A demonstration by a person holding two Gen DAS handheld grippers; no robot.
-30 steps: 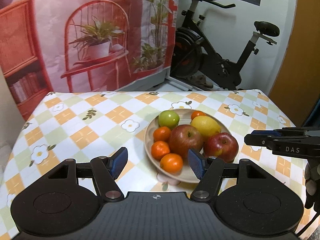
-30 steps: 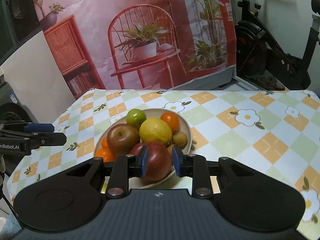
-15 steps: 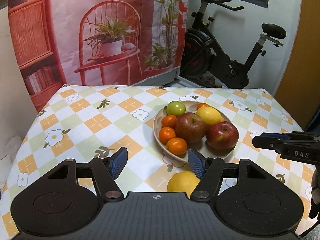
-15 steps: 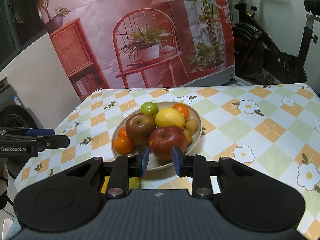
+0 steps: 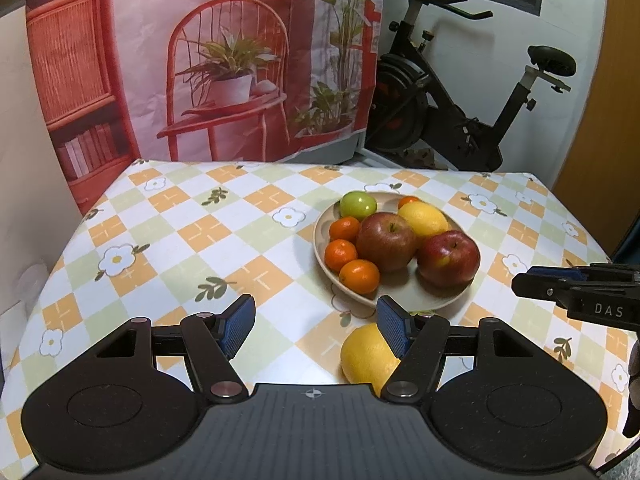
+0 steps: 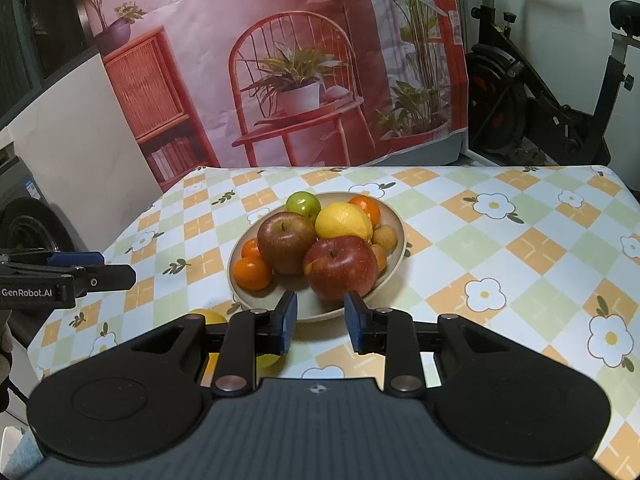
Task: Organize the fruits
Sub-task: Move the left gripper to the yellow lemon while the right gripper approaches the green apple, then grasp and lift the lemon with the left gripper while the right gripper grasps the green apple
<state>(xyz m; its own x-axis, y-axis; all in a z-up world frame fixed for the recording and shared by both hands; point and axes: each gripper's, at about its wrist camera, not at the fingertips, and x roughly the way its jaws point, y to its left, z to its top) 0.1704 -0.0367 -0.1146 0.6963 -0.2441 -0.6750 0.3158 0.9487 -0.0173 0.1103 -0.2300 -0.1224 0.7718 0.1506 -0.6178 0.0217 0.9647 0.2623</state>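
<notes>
My left gripper [image 5: 312, 324] hangs with its jaws apart and nothing between the blue pads. Just past its right pad [image 5: 391, 322] a yellow fruit [image 5: 366, 354] lies on the cloth [image 5: 180, 240], just outside the near rim of the bowl [image 5: 400, 302] — apart from the fruit piled inside.

My right gripper [image 6: 320, 322] is clenched as far as it goes, a narrow gap left between the pads, and it holds nothing; it hovers at the near rim of the bowl. From this side the same loose yellow fruit shows only in part, behind my left finger.

In the bowl, nearest me from the left view, sit a tangerine [image 5: 359, 276] and a red apple [image 5: 448, 258]. Behind them, toward the bowl's middle, is a second, duller apple [image 5: 386, 242], with two more tangerines [image 5: 340, 255] [image 5: 344, 228] along the bowl's left edge. A lemon [image 5: 423, 219] lies behind the apples. At the far rim are a green fruit [image 5: 358, 205] and another tangerine [image 5: 408, 201]. The right view adds two small brown fruits [image 6: 384, 236] tucked against the bowl's right wall, beside the lemon.

Beyond the bowl the checked cloth runs to the table's far edge. Past that hangs a printed backdrop [image 5: 200, 60], and to the right of it stands an exercise bike [image 5: 460, 112].
</notes>
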